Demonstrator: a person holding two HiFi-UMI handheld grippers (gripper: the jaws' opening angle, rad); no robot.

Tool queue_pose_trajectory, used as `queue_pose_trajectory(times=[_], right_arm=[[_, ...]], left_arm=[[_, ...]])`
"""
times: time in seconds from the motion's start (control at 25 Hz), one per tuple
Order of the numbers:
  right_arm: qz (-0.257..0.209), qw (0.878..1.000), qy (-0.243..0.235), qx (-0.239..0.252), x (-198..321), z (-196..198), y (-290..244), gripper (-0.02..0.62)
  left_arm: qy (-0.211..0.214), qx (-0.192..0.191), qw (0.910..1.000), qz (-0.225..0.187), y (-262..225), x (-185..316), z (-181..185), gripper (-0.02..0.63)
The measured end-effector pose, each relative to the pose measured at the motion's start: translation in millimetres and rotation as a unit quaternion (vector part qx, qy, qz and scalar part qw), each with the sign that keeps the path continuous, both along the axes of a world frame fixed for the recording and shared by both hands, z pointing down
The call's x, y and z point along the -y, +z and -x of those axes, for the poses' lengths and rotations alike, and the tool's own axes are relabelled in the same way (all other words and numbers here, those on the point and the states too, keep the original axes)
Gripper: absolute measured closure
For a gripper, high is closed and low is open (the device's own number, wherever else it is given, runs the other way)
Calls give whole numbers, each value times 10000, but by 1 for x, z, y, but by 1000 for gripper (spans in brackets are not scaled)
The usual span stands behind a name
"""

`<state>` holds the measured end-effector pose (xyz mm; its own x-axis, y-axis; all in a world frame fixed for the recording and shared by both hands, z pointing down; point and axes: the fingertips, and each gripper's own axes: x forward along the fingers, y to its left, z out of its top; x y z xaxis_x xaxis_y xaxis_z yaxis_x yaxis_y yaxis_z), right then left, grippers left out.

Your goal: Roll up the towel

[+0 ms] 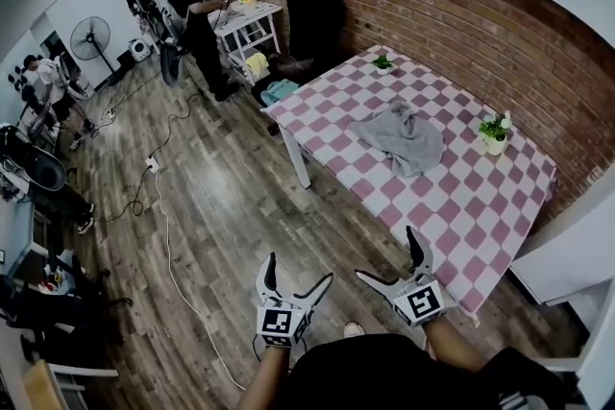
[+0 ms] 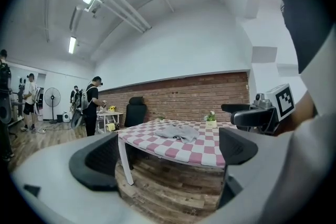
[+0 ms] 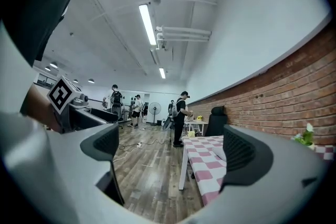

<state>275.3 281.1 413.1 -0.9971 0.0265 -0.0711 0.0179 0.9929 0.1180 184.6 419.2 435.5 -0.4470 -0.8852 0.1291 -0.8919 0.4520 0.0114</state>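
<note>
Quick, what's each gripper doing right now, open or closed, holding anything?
Left gripper: open, holding nothing.
Right gripper: open, holding nothing.

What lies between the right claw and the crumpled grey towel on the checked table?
In the head view, only bare pink-and-white checked tablecloth lies between the open right claw and the crumpled grey towel.

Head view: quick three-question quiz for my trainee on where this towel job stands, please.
1. True or false: the crumpled grey cloth towel lies on the pink-and-white checked table.
2. The left gripper and right gripper are: A) both open and empty; B) both shut on the towel; C) one open, one shut.
3. How many small green potted plants stand on the table?
Key: 1 true; 2 A; 3 two.
</note>
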Motion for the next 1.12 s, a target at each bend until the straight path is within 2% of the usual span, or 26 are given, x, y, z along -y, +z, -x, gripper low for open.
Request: queue_pose_trajectory(times=[0.16,0.36,0.64,0.92,1.12], right_arm=[[12,10000,72,-62,26,11,6,5],[538,9980,318,-129,62,23,18,5],[645,9954,669,-247,106,63,38,6],[771,9890,1182,-453,144,110,49,6],[893,9822,1525,-643,174,146,62,6]], left_arm=[[101,-27,9999,66,2,28,13,14],[272,-73,9995,129,6,56,32,14],[432,-202,9987,163,20,93,83,15],[956,-286,9947,241,23,143,142,17],[1394,-322,9887,445,28,183,189,21]])
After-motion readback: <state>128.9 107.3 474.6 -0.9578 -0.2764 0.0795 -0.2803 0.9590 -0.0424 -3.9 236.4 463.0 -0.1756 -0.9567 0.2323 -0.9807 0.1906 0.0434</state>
